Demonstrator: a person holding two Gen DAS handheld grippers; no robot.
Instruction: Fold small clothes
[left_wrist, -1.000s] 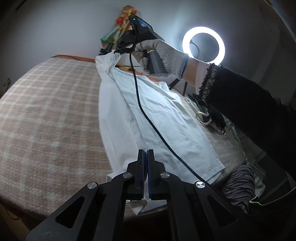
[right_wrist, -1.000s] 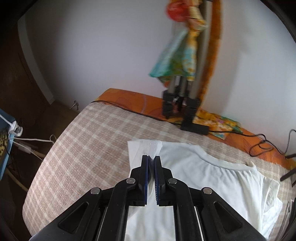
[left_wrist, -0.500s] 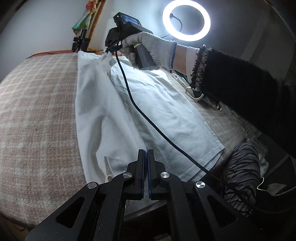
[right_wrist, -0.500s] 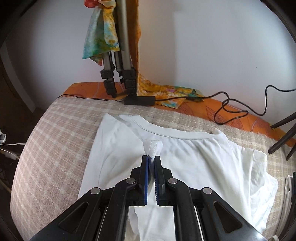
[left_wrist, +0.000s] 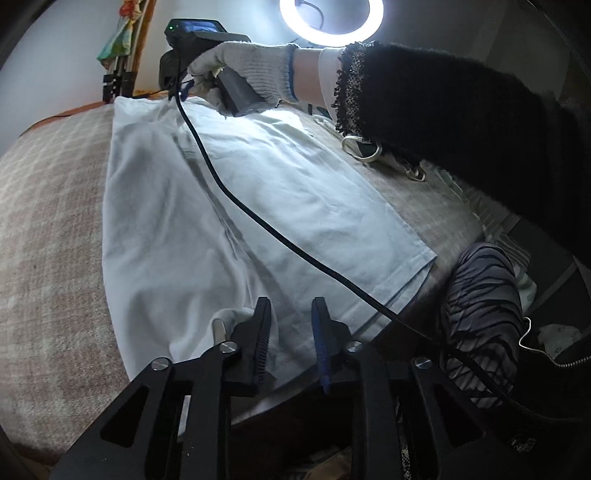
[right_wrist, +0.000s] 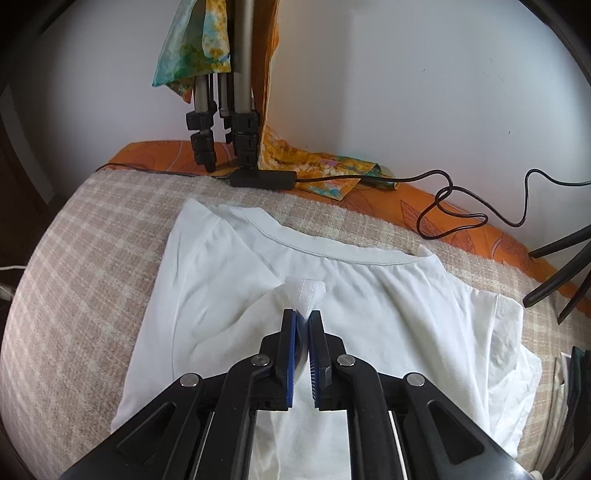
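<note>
In the left wrist view, the white T-shirt (left_wrist: 207, 206) lies flat on the checked bed cover (left_wrist: 48, 229), its long axis running from the hem at the bottom centre of the frame up to the collar end at the upper left. The left hand-held gripper (left_wrist: 290, 332) sits at that hem with its jaws spread apart and nothing between them, the cloth lying just under and ahead of the tips. At the top of the frame the gloved right hand (left_wrist: 247, 74) grips the other tool's handle over the far end of the shirt, its black cable (left_wrist: 258, 218) trailing diagonally across the fabric. In the right wrist view, the right hand-held gripper (right_wrist: 302, 325) sits at the lower centre, jaws nearly closed on a small peak of white fabric (right_wrist: 306, 295) pinched up just below the collar (right_wrist: 332, 256), which runs across the middle of the frame. The shirt's left side is already folded inward, judging by the diagonal edge. The next move likely turns on the right side releasing this pinch, as the left already has.
</note>
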